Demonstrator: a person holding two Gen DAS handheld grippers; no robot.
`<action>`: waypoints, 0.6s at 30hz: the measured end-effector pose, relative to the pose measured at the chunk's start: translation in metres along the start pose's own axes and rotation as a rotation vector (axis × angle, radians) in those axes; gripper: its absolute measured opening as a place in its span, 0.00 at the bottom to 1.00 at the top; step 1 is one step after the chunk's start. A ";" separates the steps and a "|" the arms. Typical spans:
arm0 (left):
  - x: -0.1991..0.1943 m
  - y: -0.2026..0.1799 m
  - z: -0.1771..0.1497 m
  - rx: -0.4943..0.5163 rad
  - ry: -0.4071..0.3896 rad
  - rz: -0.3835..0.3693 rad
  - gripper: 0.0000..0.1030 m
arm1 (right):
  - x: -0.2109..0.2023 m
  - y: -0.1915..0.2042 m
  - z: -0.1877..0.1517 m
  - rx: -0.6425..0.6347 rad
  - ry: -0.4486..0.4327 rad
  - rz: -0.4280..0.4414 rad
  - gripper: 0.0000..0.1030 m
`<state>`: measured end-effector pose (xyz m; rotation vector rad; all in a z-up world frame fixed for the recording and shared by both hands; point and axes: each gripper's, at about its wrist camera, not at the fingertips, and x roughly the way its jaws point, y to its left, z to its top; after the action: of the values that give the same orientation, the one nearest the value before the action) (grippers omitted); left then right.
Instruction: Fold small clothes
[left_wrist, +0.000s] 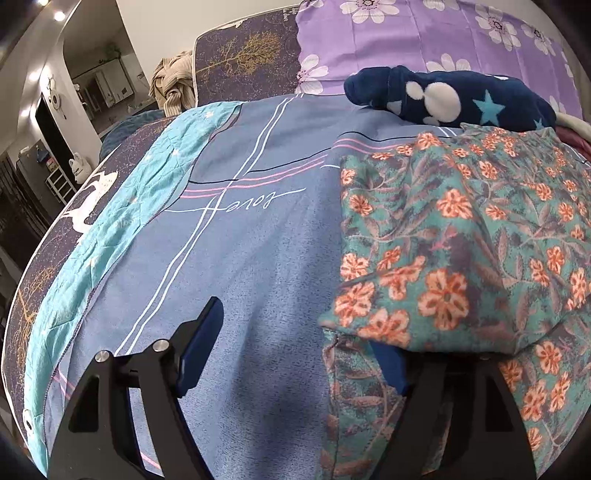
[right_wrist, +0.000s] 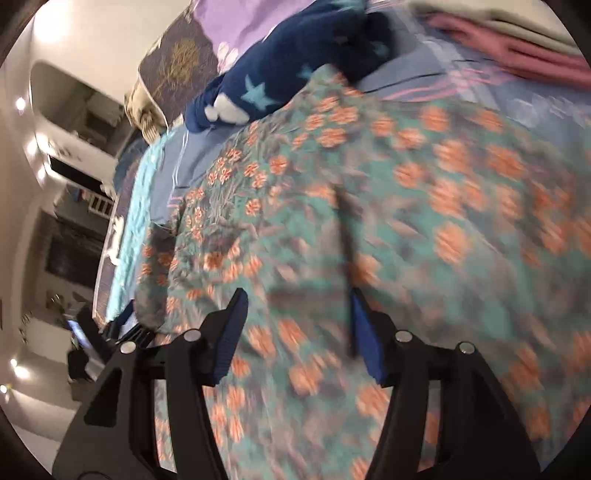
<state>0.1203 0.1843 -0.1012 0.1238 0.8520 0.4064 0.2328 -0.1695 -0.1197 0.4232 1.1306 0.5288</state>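
Item: teal woven garment printed with orange flowers (left_wrist: 461, 236), lying on the blue-grey bedsheet with thin pink and white lines (left_wrist: 240, 258); in your left wrist view it fills the field from 1 o'clock round to 5 o'clock, its near left corner folded up over the right finger of your left gripper (left_wrist: 295, 350). That gripper stands wide open; the left pad (left_wrist: 201, 350) hangs over bare sheet, the right pad is partly hidden under the cloth, and nothing is pinched. Your right gripper (right_wrist: 295, 332) hovers over the middle of the same garment with its jaws apart and no fabric between them; this view is blurred, so whether the tips touch the cloth cannot be told. Also present: a navy fleece piece with white dots and pale blue stars (left_wrist: 443, 96) at 12 to 1 o'clock, touching the garment's far edge; a lilac pillowcase with white flowers (left_wrist: 424, 37) beyond it. Step judged: an early fold, between grips. Next move calls for closing each gripper on a single edge, then carrying it across evenly.
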 end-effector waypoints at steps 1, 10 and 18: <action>0.001 0.001 0.001 -0.003 0.001 0.000 0.76 | 0.007 0.010 0.002 -0.037 -0.001 -0.018 0.14; -0.008 0.005 0.004 -0.019 -0.054 0.122 0.76 | -0.079 0.023 -0.017 -0.103 -0.311 -0.205 0.07; -0.020 -0.023 -0.002 0.135 -0.105 0.165 0.76 | -0.058 -0.012 -0.015 -0.014 -0.215 -0.333 0.22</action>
<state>0.1138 0.1550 -0.0945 0.3393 0.7680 0.4927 0.2017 -0.2126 -0.0897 0.2639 0.9642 0.1938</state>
